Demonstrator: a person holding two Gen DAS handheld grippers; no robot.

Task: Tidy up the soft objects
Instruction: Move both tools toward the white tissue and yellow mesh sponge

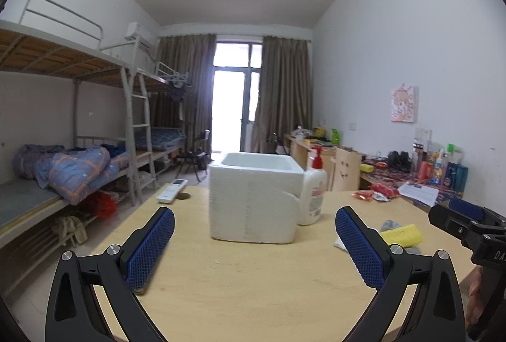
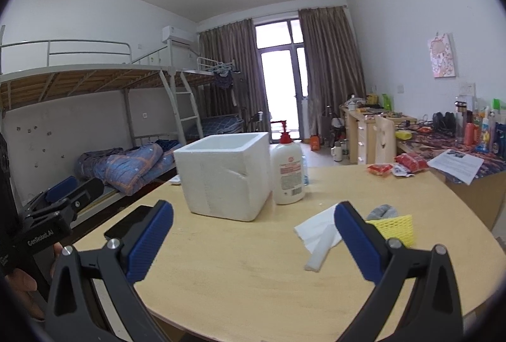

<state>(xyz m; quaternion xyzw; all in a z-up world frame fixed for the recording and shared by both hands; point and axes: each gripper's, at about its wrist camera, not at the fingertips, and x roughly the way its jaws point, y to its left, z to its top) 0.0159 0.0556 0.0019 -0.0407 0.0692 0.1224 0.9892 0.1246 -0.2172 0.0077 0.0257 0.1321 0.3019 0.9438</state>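
A white foam box (image 1: 253,199) (image 2: 226,176) stands open-topped in the middle of the wooden table (image 1: 253,278) (image 2: 253,272). A yellow foam net sleeve (image 1: 403,235) (image 2: 395,226), a grey sock (image 1: 389,225) (image 2: 383,210) and a white tissue (image 2: 316,231) with a white foam strip (image 2: 321,253) lie at the right. My left gripper (image 1: 254,244) is open and empty, facing the box. My right gripper (image 2: 253,241) is open and empty, above the table left of the tissue. The right gripper also shows at the left wrist view's right edge (image 1: 465,215).
A white pump bottle (image 1: 313,193) (image 2: 288,171) stands right of the box. A remote control (image 1: 172,190) lies at the far left, a black phone (image 2: 131,222) near the left edge. Red snack packets (image 1: 378,192) (image 2: 398,166) lie at the back right. Bunk beds (image 1: 79,171) stand left.
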